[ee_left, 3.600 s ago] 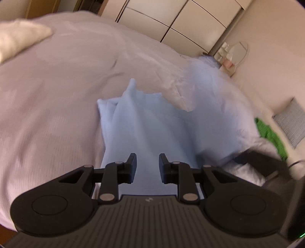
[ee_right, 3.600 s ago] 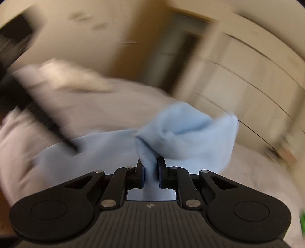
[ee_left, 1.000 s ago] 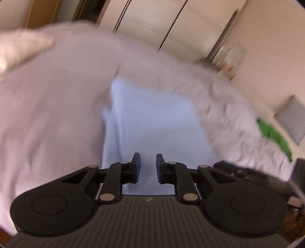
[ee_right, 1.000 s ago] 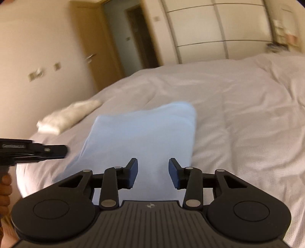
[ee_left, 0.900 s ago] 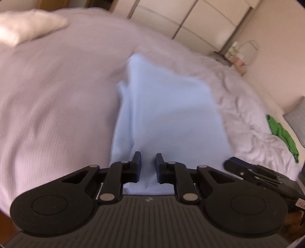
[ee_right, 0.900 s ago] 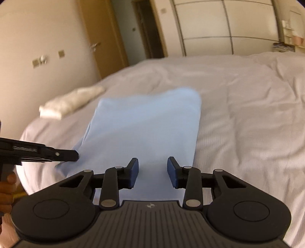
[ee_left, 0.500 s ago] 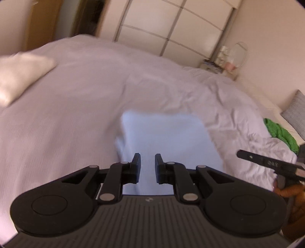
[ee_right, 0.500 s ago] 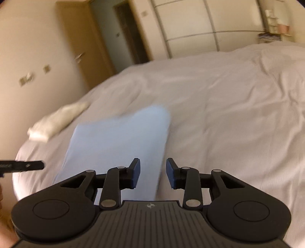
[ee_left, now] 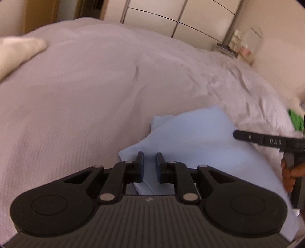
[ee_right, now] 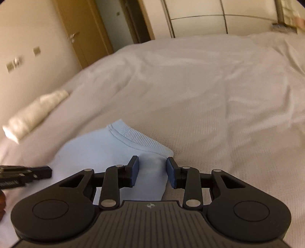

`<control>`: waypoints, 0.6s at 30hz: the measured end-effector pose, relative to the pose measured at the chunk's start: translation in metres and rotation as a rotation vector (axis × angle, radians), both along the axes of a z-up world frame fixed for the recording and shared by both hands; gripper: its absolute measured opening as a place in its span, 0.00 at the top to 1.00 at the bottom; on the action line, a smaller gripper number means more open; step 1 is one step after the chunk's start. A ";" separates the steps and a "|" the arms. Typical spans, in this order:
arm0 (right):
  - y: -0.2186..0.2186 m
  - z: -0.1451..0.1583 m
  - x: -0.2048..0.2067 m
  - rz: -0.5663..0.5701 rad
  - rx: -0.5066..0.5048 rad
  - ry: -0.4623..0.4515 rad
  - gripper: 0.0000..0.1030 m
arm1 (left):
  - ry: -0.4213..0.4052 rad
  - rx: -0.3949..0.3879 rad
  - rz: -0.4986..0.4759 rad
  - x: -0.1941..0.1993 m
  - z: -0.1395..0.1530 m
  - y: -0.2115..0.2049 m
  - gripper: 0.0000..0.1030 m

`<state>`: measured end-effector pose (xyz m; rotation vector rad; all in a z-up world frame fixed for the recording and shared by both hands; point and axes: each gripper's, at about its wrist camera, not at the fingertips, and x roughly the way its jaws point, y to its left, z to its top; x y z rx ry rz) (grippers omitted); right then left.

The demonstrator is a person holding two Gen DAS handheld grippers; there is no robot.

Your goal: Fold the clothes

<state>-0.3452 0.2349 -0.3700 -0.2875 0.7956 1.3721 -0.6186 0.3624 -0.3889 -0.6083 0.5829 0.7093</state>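
Note:
A light blue garment point(ee_left: 200, 137) lies folded on the white bed cover point(ee_left: 76, 95). In the right wrist view it point(ee_right: 99, 152) shows a ribbed hem at its far edge. My left gripper point(ee_left: 149, 158) hovers over the garment's near left corner, jaws a small gap apart and empty. My right gripper point(ee_right: 152, 163) is open and empty over the garment's near right edge, just below the ribbed hem. The right gripper's finger point(ee_left: 257, 138) shows at the right of the left wrist view. The left gripper's finger point(ee_right: 28, 173) shows at the left of the right wrist view.
A folded white cloth point(ee_right: 36, 112) lies at the bed's far left, also in the left wrist view point(ee_left: 17, 51). A green item point(ee_left: 296, 120) sits at the right beyond rumpled bedding. Wardrobe doors point(ee_right: 209, 17) and a wooden door point(ee_right: 83, 32) stand behind the bed.
Both grippers have let go of the garment, which now lies folded. Both views have drawn back toward its near end, and the left jaws have narrowed slightly.

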 end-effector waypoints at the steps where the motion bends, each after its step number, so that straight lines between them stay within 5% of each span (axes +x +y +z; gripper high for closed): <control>1: -0.002 0.003 0.000 -0.008 -0.003 -0.003 0.66 | 0.010 -0.001 0.012 -0.001 0.004 0.000 0.90; 11: -0.110 0.046 -0.025 -0.065 0.144 0.066 0.65 | -0.082 0.056 0.002 -0.045 0.068 -0.089 0.91; 18: -0.150 0.026 -0.084 0.005 0.058 -0.036 0.73 | -0.003 -0.039 0.056 -0.053 0.029 -0.135 0.91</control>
